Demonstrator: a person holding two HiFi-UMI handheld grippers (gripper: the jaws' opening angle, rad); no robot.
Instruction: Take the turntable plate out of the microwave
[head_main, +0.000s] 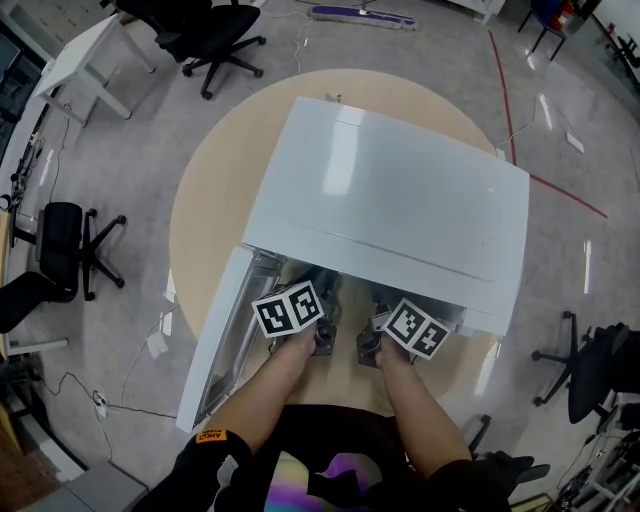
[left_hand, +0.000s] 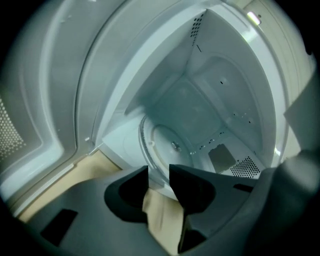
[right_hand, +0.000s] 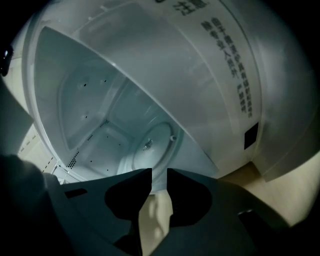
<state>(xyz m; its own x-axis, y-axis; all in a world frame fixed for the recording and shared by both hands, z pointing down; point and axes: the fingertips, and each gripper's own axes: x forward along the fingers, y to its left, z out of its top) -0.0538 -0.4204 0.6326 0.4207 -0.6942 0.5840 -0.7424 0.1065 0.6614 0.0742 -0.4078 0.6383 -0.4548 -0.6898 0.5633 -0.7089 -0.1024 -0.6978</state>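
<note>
White box-shaped microwave (head_main: 400, 200) sits on a round beige wooden table (head_main: 225, 150), its door (head_main: 215, 340) swung wide open to the left in the head view. The clear round glass turntable plate (left_hand: 165, 140) lies flat on the cavity floor, centred on its hub, inside the oven. Left gripper (left_hand: 159, 172): dark jaws parted and clamping nothing, tips at the cavity mouth just short of the plate's near rim; contact with the rim cannot be judged. Through the gap, the bare table top shows below. Right gripper (right_hand: 159, 175): jaws also parted, with a narrower gap, holding nothing. Its tips point into the cavity, with the plate (right_hand: 157, 140) beyond them. In the head view both marker cubes sit side by side at the oven opening.
</note>
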